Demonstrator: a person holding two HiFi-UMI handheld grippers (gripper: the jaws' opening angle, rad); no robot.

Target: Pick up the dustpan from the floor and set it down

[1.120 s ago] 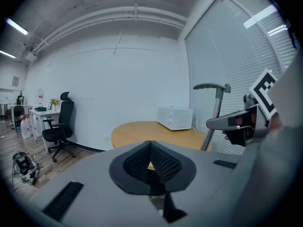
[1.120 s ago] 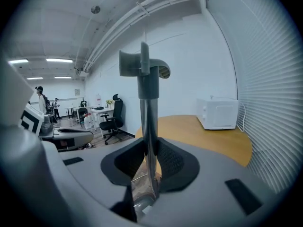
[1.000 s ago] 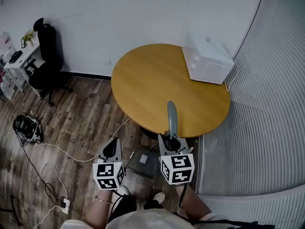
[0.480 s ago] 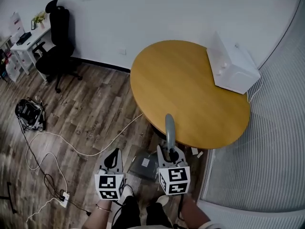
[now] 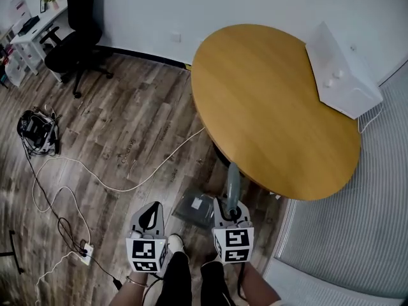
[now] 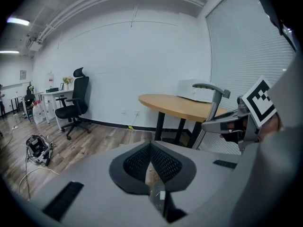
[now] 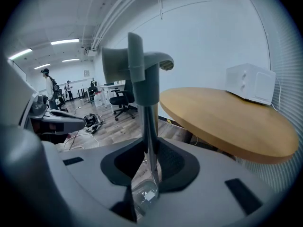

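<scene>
The grey dustpan's pan (image 5: 194,208) hangs low over the wood floor just ahead of my feet, and its upright grey handle (image 5: 233,182) rises from it. My right gripper (image 5: 230,211) is shut on the metal pole of that handle. In the right gripper view the pole (image 7: 150,126) runs up between the pads of the right gripper (image 7: 150,161) to the curved grip (image 7: 139,63). My left gripper (image 5: 151,210) hangs to the left of the pan, shut and empty; its pads meet in the left gripper view (image 6: 150,151), where the handle (image 6: 215,96) shows at right.
A round wooden table (image 5: 274,101) stands close ahead and to the right, with a white appliance (image 5: 344,72) on its far edge. Cables (image 5: 70,183) and a power strip (image 5: 85,254) lie on the floor at left. A black office chair (image 5: 73,40) stands far left.
Both grippers have sunk towards the floor, the right one carrying the dustpan down with it. The pan now lies lower and nearer the floor.
</scene>
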